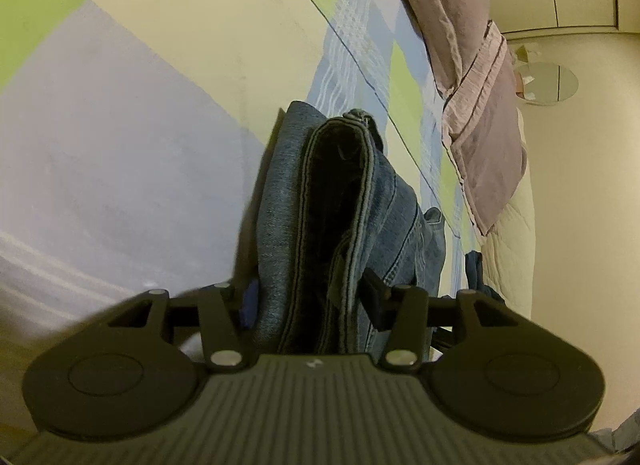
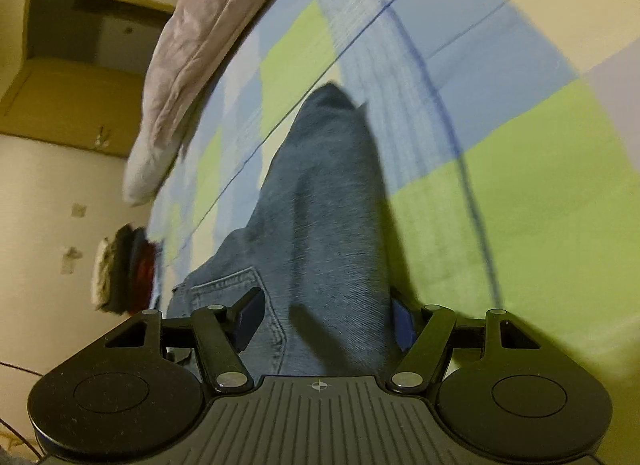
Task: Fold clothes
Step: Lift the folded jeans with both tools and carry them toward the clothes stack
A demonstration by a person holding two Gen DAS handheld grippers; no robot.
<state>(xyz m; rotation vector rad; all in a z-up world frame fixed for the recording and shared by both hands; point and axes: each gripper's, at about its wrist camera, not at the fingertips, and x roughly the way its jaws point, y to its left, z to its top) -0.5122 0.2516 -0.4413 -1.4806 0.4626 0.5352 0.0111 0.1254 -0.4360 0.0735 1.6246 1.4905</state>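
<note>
A: Start on the left. Where do the jeans (image 1: 320,225) lie from the left hand-held gripper (image 1: 308,305)?

B: Straight ahead, between its two fingers. The denim is bunched into a thick fold with a stitched hem edge facing the camera, and its long axis runs away from the gripper along the pointing line, over the checked bed sheet (image 1: 120,125). The denim fills the gap and both pads look pressed on it, so I read it as clamped.

A: And the right hand-held gripper (image 2: 326,317)?

B: Same layout: the jeans (image 2: 328,205) stretch forward from it across the bed sheet (image 2: 500,205). The right pad touches the denim; the left pad stands apart over the pocket area, so I judge it not clamped. The picture is blurred, though.

A: Which is nearer?

B: Both are right at the cloth; I cannot rank them.

A: Counts?

B: One pair of jeans, two grippers, one pinkish blanket (image 1: 480,105) at the bed's edge, one small dark pile (image 2: 124,269) beyond.
</note>
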